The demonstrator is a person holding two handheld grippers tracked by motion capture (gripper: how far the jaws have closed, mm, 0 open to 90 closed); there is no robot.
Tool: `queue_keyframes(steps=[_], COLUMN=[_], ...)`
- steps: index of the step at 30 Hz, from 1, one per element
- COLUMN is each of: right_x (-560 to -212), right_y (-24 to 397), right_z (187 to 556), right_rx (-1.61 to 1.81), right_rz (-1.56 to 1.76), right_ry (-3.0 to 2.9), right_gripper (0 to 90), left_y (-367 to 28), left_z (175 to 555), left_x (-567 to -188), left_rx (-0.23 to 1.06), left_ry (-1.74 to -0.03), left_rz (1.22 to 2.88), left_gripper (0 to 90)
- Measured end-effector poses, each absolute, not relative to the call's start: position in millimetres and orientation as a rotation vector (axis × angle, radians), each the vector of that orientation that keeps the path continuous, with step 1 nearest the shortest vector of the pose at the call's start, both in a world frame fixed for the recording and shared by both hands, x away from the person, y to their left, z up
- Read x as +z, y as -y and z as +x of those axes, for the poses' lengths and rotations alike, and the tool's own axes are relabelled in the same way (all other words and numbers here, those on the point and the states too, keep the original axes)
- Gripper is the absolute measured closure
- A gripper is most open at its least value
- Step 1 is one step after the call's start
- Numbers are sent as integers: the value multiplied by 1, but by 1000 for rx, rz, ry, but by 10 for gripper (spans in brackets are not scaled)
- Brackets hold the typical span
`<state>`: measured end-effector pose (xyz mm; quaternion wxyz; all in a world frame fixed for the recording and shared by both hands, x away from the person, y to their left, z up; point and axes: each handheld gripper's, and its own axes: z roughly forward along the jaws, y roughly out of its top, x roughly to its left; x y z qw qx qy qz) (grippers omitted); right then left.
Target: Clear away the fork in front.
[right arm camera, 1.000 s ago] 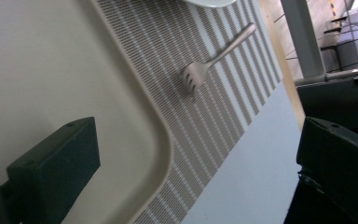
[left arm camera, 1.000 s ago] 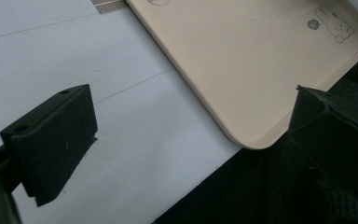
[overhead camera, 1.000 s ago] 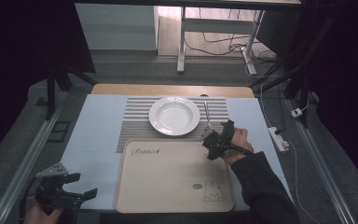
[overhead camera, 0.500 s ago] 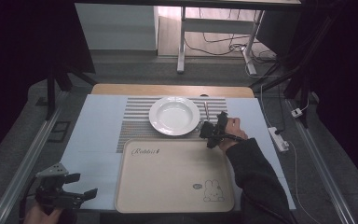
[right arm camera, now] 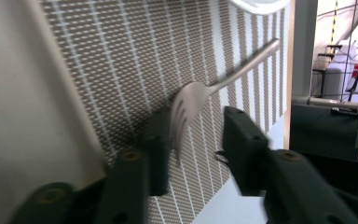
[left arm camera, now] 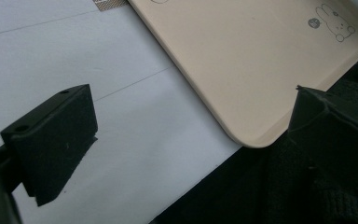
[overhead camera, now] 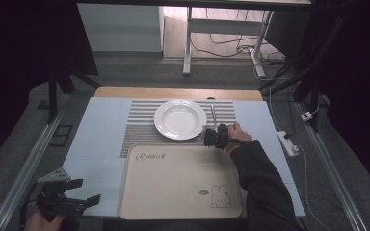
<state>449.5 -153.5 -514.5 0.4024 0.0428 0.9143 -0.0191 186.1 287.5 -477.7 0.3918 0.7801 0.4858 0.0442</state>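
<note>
Fingers [right arm camera: 244, 140] of the right gripper [right arm camera: 196, 149] had just been closing around the fork [right arm camera: 191, 100] on the striped mat [right arm camera: 135, 56], not squeezing yet; thin, hard and slippery, it needed pinching at its neck.

A white plate [overhead camera: 180, 119] sits on a striped placemat [overhead camera: 142, 130]. Just in front of the mat lies a beige tray [overhead camera: 178, 180] with a rabbit drawing [overhead camera: 219, 197] in one corner.

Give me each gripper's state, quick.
Left gripper: open, holding nothing, beside the tray.
Right gripper: jaws just closing around the fork; no grip visible yet.
</note>
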Motion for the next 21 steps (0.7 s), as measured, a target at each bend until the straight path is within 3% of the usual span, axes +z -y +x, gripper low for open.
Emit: queue_keyframes(steps=[4,7,21], right_x=[-520,-522,-498], right_y=[152,151,156], right_z=[448,446,436], right_rx=[-57,-93,67], right_rz=[73,51,179], right_ry=[-2327,-2308,-2293], right_gripper=[832,887,900], left_y=[-287,-287,-284], left_z=[186,186,184], left_x=[-478,-478,-477], left_rx=[113,114,130], left_ry=[-1233,-1231,-1206], left_rz=[1983,1986,2004], left_gripper=[16,16,10])
